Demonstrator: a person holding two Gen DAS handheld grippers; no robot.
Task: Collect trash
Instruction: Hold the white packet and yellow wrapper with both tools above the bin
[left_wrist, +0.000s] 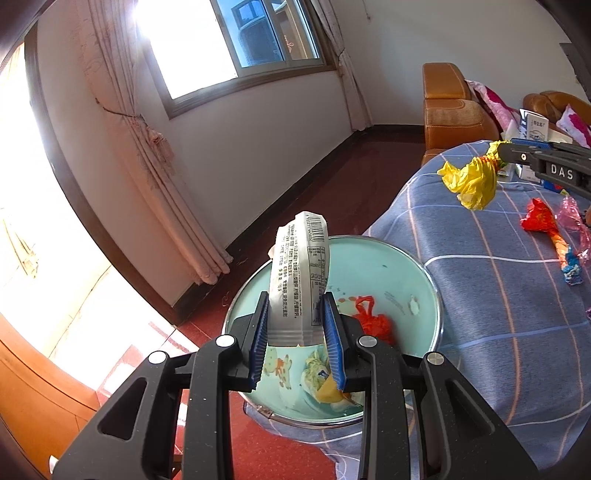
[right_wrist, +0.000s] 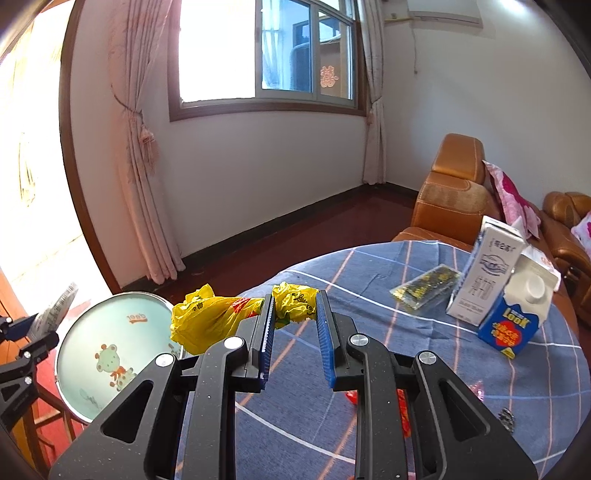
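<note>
Drop-off step: left gripper (left_wrist: 297, 325) jaws pinch white printed wrapper (left_wrist: 299, 273) over pale-green round bin (left_wrist: 388, 266); right gripper (right_wrist: 295, 332) jaws clamp crumpled yellow plastic bag (right_wrist: 214, 317) over the worktop (right_wrist: 369, 295); next, release over bin

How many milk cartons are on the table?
2. A tall white milk carton stands at the far right of the blue checked tablecloth; a blue-and-white gable-top carton stands beside it, nearer. More could be hidden outside the view.

Around my basin (left_wrist: 424, 273) I count two cartons (right_wrist: 484, 273), one clear packet (right_wrist: 424, 286), one yellow bag (right_wrist: 207, 317), one white wrapper (left_wrist: 299, 273) and one red wrapper (left_wrist: 546, 225).
</note>
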